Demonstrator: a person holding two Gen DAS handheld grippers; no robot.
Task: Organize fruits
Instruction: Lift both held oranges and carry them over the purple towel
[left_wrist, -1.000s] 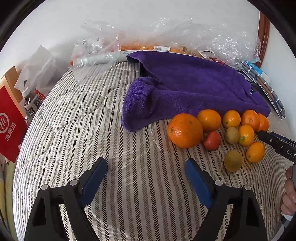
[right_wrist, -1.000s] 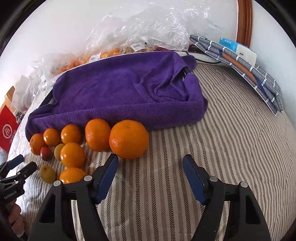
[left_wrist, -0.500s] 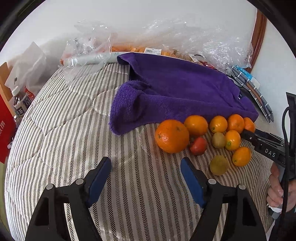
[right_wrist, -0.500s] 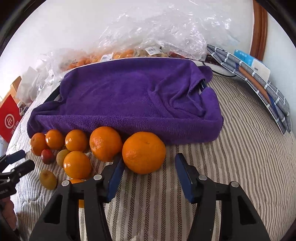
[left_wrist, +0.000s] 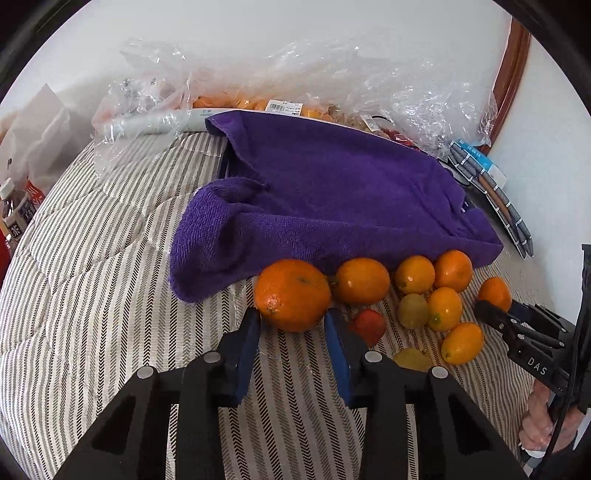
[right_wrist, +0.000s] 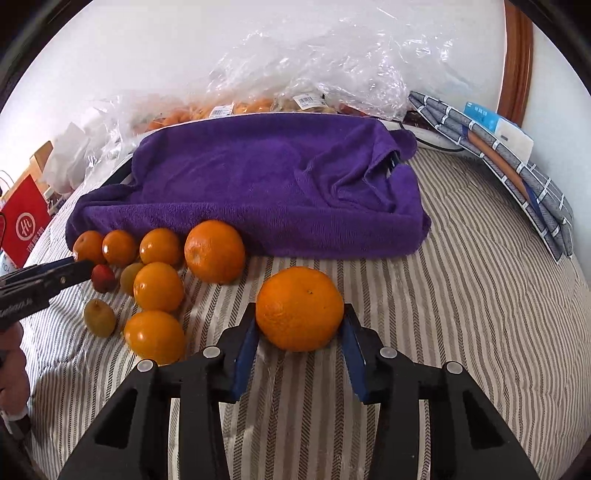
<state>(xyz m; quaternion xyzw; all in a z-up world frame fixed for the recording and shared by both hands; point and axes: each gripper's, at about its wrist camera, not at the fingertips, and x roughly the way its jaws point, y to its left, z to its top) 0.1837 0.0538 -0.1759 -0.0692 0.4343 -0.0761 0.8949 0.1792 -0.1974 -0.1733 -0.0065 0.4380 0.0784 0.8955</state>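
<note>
Blue pads of the left gripper (left_wrist: 291, 317) sit on either side of a large orange (left_wrist: 291, 293), and its jaws are closing, with the pads already against the lower flanks of the fruit. It rests on a striped quilt (left_wrist: 110, 295). Just right of it in that view lie a red fruit (left_wrist: 369, 325), a yellow-green fruit (left_wrist: 412, 360) partly hidden behind the gripper's arm, and an oval orange fruit (left_wrist: 461, 343). A medium orange (left_wrist: 362, 280) touches the large one on the right. Further right, smaller oranges (left_wrist: 415, 275) lie in a row along the front edge of a purple towel (left_wrist: 332, 192). In the right wrist view the right gripper (right_wrist: 299, 317) is closing too, its pads pressed to the two sides of a big orange (right_wrist: 299, 314). This one stands apart from a cluster of fruit (right_wrist: 159, 286) to its left. I cannot tell whether it is the same fruit as the one in the left tongs, because the two views do not match well enough. Beyond the cluster, the towel lies rumpled over something flat. Behind it, clear plastic bags (left_wrist: 369, 85) with labelled orange produce inside are heaped against the white wall. A folded grey checked cloth (right_wrist: 517, 177) lies at the far right of the quilt, and a red paper bag (right_wrist: 26, 221) stands off the left edge.
</note>
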